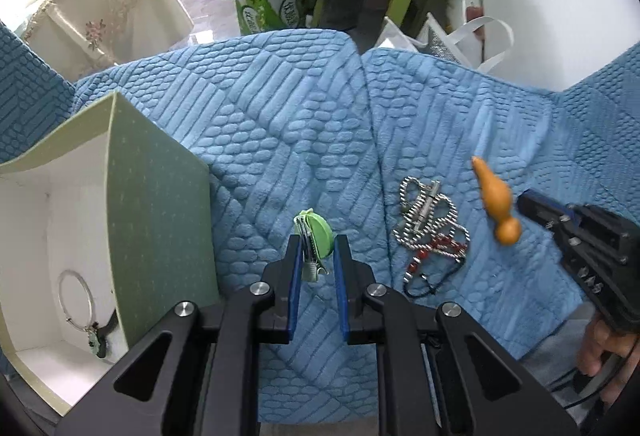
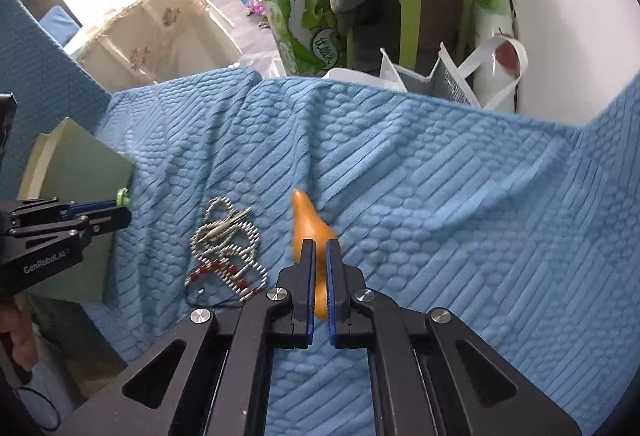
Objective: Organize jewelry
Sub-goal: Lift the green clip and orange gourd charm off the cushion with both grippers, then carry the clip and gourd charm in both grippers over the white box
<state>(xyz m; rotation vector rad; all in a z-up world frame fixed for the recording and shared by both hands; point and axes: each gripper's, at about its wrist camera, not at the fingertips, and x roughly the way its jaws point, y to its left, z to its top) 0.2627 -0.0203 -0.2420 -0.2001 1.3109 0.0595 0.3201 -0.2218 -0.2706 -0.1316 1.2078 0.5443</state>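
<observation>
Left wrist view: the green clip (image 1: 314, 238) sits between the left gripper (image 1: 318, 242) pads, jaws nearly closed on it, lifted just above the blue cover (image 1: 280, 115).
Likely reason: held upright and clear of the cover so it can travel to the box (image 1: 152, 195) just beside it.
Box: open on its side, white inside, a metal ring (image 1: 76, 300) already lying in it.
Gourd charm (image 2: 308, 232): orange, pinched between the right gripper (image 2: 319, 248) pads, jaws drawn tight on its narrow part.
Bead chain (image 1: 432, 228): silver with red beads, tangled on the cover between both grippers, untouched, apparently left to sort.
</observation>
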